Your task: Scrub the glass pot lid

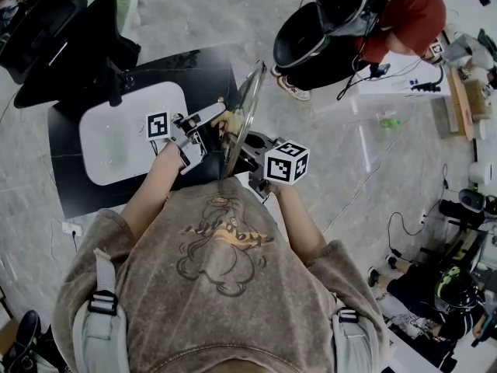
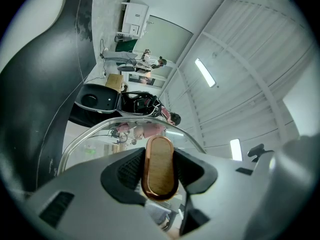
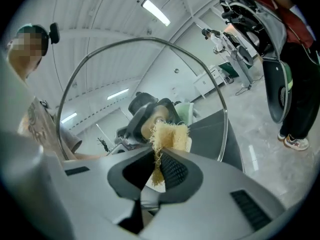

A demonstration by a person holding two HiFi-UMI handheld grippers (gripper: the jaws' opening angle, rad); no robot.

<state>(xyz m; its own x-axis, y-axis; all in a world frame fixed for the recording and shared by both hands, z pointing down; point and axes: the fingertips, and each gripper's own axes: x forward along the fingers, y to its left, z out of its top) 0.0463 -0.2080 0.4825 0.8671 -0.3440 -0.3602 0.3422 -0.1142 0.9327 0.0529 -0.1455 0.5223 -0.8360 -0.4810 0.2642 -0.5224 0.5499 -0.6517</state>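
Low in the left gripper view the left gripper point(image 2: 159, 178) clamps the knob point(image 2: 159, 159) of the glass pot lid point(image 3: 95, 74), which stands on edge mid-frame, while the right gripper point(image 3: 159, 170) pinches a frayed scrub pad point(image 3: 171, 135) at the glass, so scrubbing seems under way and unfinished.

Mottled brown printed T-shirt point(image 1: 221, 286), grey shoulder straps point(image 1: 101, 321).

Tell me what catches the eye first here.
The glass pot lid stands on edge in mid-air in front of the person, with the left hand-held gripper clamped on its copper-rimmed knob. From the opposite side, the right hand-held gripper pinches a frayed yellow scrubber up at the glass. Whether it touches can't be confirmed.
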